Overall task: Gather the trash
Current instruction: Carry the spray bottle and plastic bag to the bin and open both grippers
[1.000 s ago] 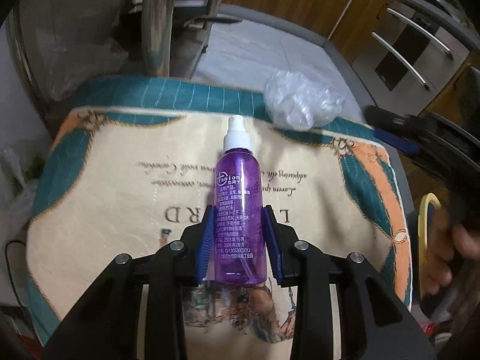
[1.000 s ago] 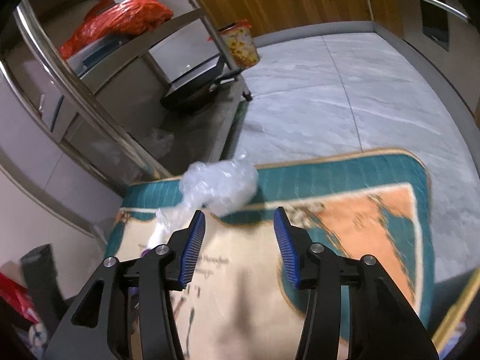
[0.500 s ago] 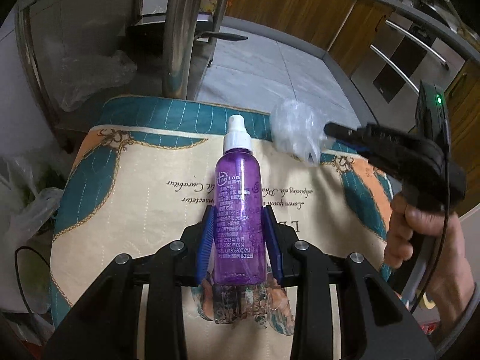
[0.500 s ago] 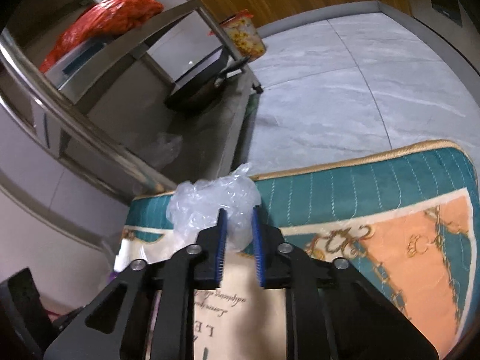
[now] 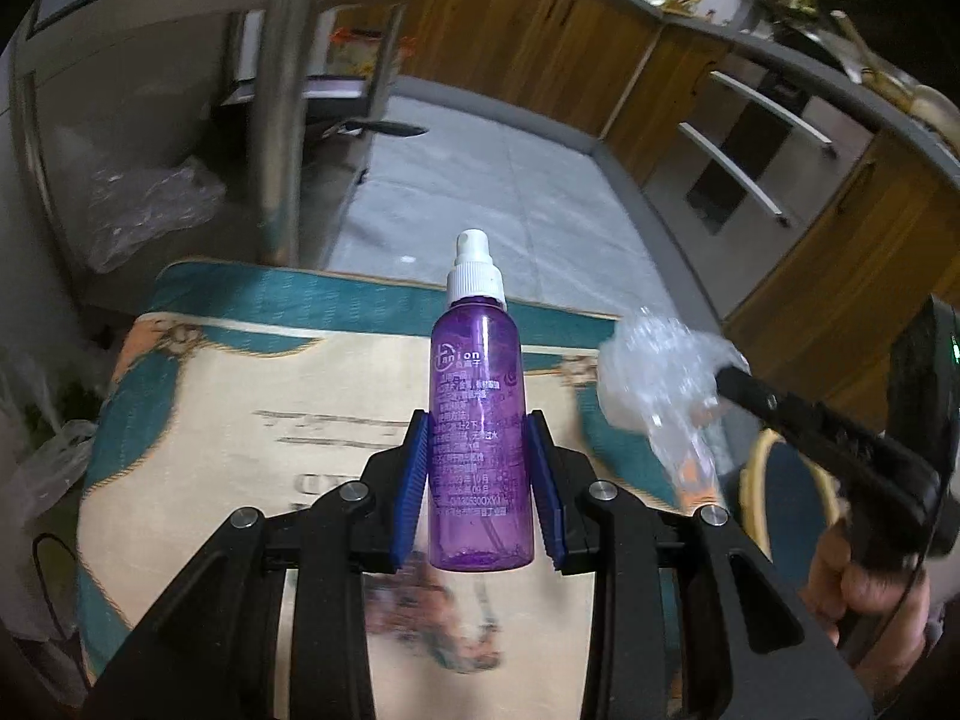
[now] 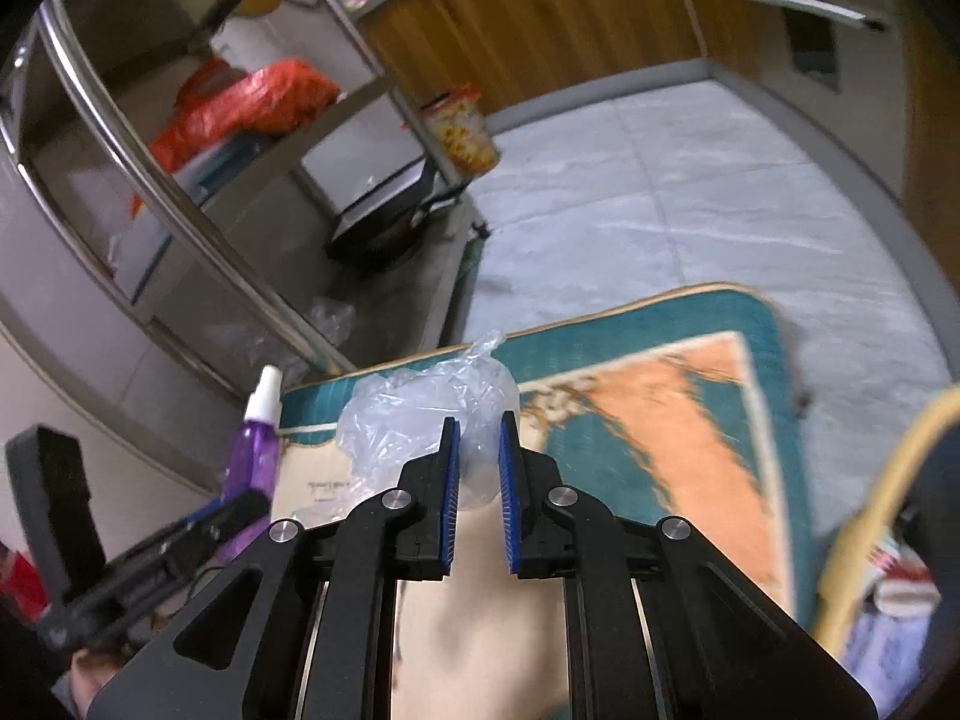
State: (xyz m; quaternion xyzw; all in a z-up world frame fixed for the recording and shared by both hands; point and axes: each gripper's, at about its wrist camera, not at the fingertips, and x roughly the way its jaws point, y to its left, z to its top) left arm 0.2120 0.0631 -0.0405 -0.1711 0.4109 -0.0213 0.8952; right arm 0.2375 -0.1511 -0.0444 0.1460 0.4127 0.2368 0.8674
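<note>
Scene, big to small: kitchen with a grey tiled floor [image 5: 480,180], wood cabinets [image 5: 540,42] along the far wall, and a steel shelf rack [image 6: 180,192] holding an orange bag [image 6: 246,102]. Below both grippers sits a table under a patterned cloth [image 5: 240,396], teal border, cream middle with print.

Left gripper [image 5: 480,468]: blue pads clamped on the lower half of a purple spray bottle [image 5: 480,420], white nozzle pointing away from the camera. The bottle looks lifted clear of the cloth; grip looks square and secure.

Right gripper [image 6: 479,480]: jaws nearly closed, pinching a crumpled clear plastic bag [image 6: 420,414]. Only a fold of film sits between the pads, with most of the wad bulging out to the left. In the left view the bag hangs off the fingertips over the right edge of the cloth, so it's off the table too.

Step, my read: both pieces of trash are picked, so this is the carry phase. No other loose trash visible on the cloth.

Next: move both to a bin. At the right edge there's a yellowish rim [image 6: 870,480] with stuff inside, possibly the bin, can't confirm. Right first, since thin film can slip: keep the squeeze, avoid fast swings, release only once over the opening. Bottle after.
</note>
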